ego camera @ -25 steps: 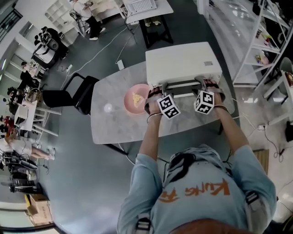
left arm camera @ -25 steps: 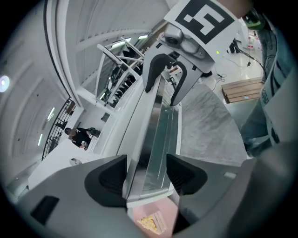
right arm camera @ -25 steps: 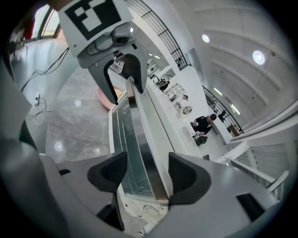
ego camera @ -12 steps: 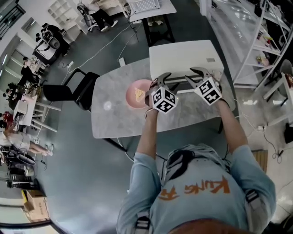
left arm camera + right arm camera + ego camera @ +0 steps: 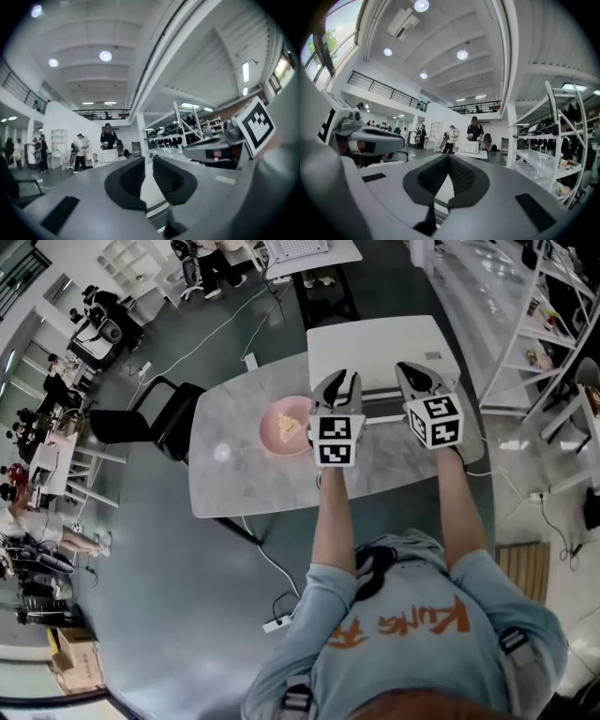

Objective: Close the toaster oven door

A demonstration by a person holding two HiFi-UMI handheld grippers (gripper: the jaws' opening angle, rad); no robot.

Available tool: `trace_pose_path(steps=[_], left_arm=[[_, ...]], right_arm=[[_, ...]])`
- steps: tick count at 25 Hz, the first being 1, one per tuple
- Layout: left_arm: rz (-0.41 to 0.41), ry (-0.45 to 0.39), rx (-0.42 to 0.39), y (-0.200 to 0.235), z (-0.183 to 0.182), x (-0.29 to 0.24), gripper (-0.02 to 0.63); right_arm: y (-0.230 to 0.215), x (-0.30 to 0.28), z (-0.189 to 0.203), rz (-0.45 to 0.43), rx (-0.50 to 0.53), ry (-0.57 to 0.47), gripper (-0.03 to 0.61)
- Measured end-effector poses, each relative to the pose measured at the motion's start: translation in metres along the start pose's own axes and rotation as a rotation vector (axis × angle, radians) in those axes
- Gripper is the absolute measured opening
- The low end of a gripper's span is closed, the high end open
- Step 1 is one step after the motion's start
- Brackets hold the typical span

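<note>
The white toaster oven [image 5: 375, 345] stands at the table's far edge, and its door handle [image 5: 382, 396] shows as a bar along its front. From this steep angle the door seems to stand up against the front. My left gripper [image 5: 339, 381] hovers level just before the oven's left part; its jaws have just been closing, and a narrow gap with nothing in it remains [image 5: 146, 161]. My right gripper [image 5: 418, 373] hovers before the right part, its jaws just closed tip to tip on nothing [image 5: 448, 157]. Neither gripper touches the oven.
A pink plate [image 5: 275, 437] with a piece of food lies on the marble table [image 5: 234, 484] left of the oven. A black chair [image 5: 155, 423] stands at the table's left end. Metal shelves [image 5: 548, 315] rise on the right. People stand far off.
Both grippers rose from the oven's front and rolled so their marker cubes face up. The right jaws closed fully and the left jaws narrowed.
</note>
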State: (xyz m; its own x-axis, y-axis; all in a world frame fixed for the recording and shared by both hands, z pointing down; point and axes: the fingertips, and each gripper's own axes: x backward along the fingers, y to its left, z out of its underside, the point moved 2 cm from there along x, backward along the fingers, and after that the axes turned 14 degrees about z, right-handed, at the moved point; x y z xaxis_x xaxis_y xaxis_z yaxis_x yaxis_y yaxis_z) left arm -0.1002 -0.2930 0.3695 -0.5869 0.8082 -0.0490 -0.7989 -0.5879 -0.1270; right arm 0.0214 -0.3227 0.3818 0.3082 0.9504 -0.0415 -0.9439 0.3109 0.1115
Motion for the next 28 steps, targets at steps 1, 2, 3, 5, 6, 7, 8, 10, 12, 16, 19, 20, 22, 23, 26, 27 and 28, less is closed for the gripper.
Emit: trace_pose_path(steps=[1, 2, 3, 5, 6, 7, 8, 10, 12, 16, 19, 20, 22, 23, 26, 27, 28], left_arm=[[-0.042, -0.042, 0.06, 0.0, -0.001, 0.007, 0.01], [-0.079, -0.071, 0.113, -0.001, 0.002, 0.014, 0.003], [-0.11, -0.086, 0.15, -0.004, 0.006, 0.02, 0.003], [-0.15, -0.09, 0.179, -0.007, 0.016, 0.027, 0.003], [-0.155, -0.093, 0.187, -0.009, 0.018, 0.029, 0.003], [-0.15, -0.102, 0.205, -0.01, 0.021, 0.03, 0.002], [-0.139, -0.116, 0.229, -0.011, 0.022, 0.032, 0.002], [-0.116, -0.126, 0.247, -0.013, 0.024, 0.036, 0.002], [-0.119, -0.09, 0.197, -0.016, 0.027, 0.039, 0.002], [-0.142, -0.049, 0.102, -0.028, 0.027, 0.033, 0.002], [-0.144, -0.04, 0.089, -0.036, 0.032, 0.029, 0.002], [-0.143, -0.039, 0.088, -0.038, 0.034, 0.03, 0.002], [-0.141, -0.038, 0.087, -0.037, 0.034, 0.033, 0.002], [-0.14, -0.039, 0.088, -0.036, 0.033, 0.035, 0.002], [-0.139, -0.032, 0.094, -0.037, 0.036, 0.039, 0.002], [-0.139, -0.027, 0.095, -0.037, 0.037, 0.04, 0.002], [-0.14, -0.022, 0.096, -0.037, 0.039, 0.042, 0.002]], right_arm=[[-0.005, 0.003, -0.002, 0.028, -0.041, -0.011, -0.003], [-0.01, 0.007, -0.002, 0.052, -0.075, -0.019, -0.003], [-0.014, 0.012, -0.002, 0.071, -0.097, -0.025, -0.003], [-0.019, 0.019, 0.0, 0.095, -0.103, -0.04, -0.003], [-0.02, 0.022, 0.001, 0.104, -0.096, -0.047, -0.005], [-0.022, 0.024, 0.003, 0.111, -0.085, -0.052, -0.005], [-0.022, 0.027, 0.006, 0.118, -0.072, -0.051, -0.005], [-0.019, 0.031, 0.013, 0.121, -0.041, -0.039, -0.003], [-0.015, 0.033, 0.019, 0.108, -0.027, -0.027, -0.004], [-0.015, 0.036, 0.025, 0.082, -0.011, -0.022, -0.005], [-0.015, 0.041, 0.028, 0.066, 0.007, -0.025, -0.003], [-0.014, 0.043, 0.028, 0.062, 0.012, -0.025, -0.003], [-0.01, 0.045, 0.027, 0.057, 0.02, -0.024, -0.003], [-0.009, 0.046, 0.026, 0.057, 0.027, -0.023, -0.003], [-0.009, 0.049, 0.026, 0.061, 0.035, -0.012, -0.003], [-0.009, 0.05, 0.027, 0.061, 0.033, -0.011, -0.003], [-0.008, 0.051, 0.027, 0.061, 0.031, -0.01, -0.003]])
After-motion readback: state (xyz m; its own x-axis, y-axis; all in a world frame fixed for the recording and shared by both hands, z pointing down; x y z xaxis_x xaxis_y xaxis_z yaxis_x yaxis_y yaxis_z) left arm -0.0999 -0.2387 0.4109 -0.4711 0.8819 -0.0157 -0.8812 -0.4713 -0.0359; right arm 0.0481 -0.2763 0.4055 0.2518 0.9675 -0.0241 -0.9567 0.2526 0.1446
